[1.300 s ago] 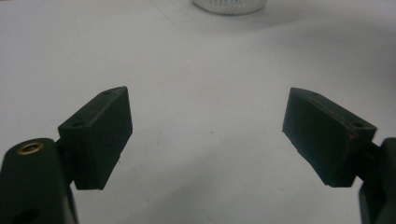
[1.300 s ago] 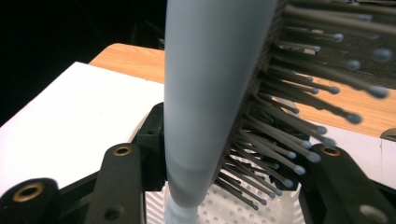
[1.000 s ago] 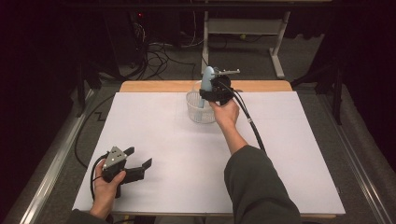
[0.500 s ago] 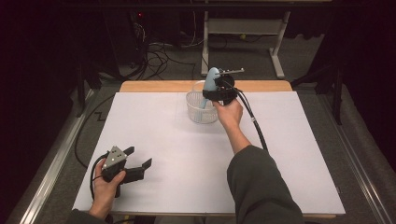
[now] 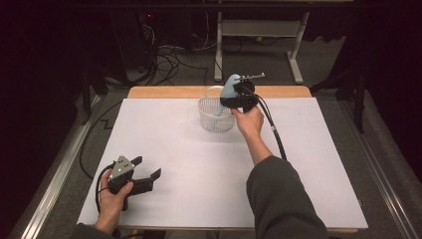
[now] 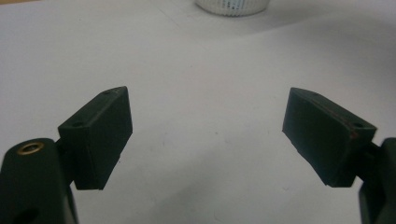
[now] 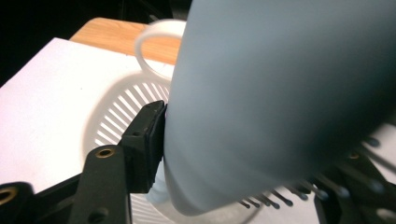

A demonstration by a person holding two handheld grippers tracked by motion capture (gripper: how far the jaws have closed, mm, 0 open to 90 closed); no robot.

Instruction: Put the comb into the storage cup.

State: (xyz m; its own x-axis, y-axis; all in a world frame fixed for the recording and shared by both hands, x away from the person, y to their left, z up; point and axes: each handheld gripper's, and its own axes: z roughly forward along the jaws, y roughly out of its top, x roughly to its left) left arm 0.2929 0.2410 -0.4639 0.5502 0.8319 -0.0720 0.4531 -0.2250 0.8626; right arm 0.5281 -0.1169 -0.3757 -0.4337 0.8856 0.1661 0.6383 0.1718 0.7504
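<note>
My right tongs (image 5: 228, 102) are up at the far edge of the desk (image 5: 199, 189), over the white basket (image 5: 209, 117), with the pale blue brush (image 5: 230, 84) between the jaws. The jaws have just been opening and stand part open. In the right gripper view one pad (image 7: 149, 140) lies against the brush (image 7: 280, 93). The other jaw is low at the picture's corner, blurred, with the bristles (image 7: 280, 200) toward it, so I cannot tell whether the grip is on or already let go.

What the next move turns on, as I read it, is the brush over the basket. Its long axis stands steep and leans a little. From above, the lower end reaches down inside the rim and the upper end rises above my tongs. The brush lies straight ahead of the right jaws and the basket (image 7: 116, 116) is directly below it. If I mean to leave it there, opening wider and lifting clear should do. My right hand (image 5: 249, 122) is at the brush.

My left tongs (image 5: 149, 169) are well apart from it, at the near left of the desk in my left hand (image 5: 112, 199). They are wide open with nothing in them (image 6: 208, 130), resting low on bare white desk.

Hard to make out:
- The brush is smeared in the close view.
- Its upper end is cut off by that picture's top edge.
- I cannot see whether its lower end touches the basket floor.
</note>
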